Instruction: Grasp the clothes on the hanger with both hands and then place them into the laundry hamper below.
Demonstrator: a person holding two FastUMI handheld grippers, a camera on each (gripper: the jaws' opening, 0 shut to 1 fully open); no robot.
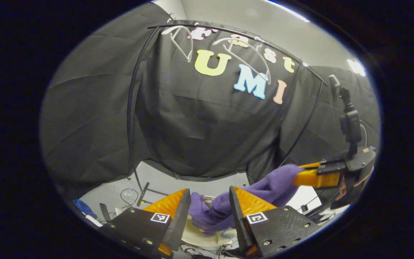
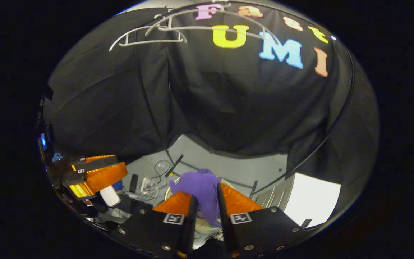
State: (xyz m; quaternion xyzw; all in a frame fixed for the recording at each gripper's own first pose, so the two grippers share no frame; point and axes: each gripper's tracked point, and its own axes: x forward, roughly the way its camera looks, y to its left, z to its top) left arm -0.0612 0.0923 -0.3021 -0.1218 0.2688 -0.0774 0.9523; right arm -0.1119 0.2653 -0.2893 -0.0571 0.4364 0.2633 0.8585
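Below the bare white hangers (image 1: 243, 54) on the rail, the purple garment (image 1: 225, 205) hangs stretched between the two claws, over the pale rim of the laundry hamper (image 1: 199, 235). Left claw (image 1: 208, 212): jaws parted, the cloth running through the gap; whether either finger presses on it cannot be told. Right claw (image 2: 207, 207): jaws nearly closed, clenched on a fold of the garment (image 2: 201, 187), which bunches up just ahead of the fingertips. From the left gripper view the right claw (image 1: 313, 176) shows at the far right, gripping the garment's other end. Step in hand, by judgement: lowering into the hamper (image 2: 205, 223). To do it well, bring both claws down together over the opening, keep the cloth from draping across the rim, and release only once the bulk sits inside.
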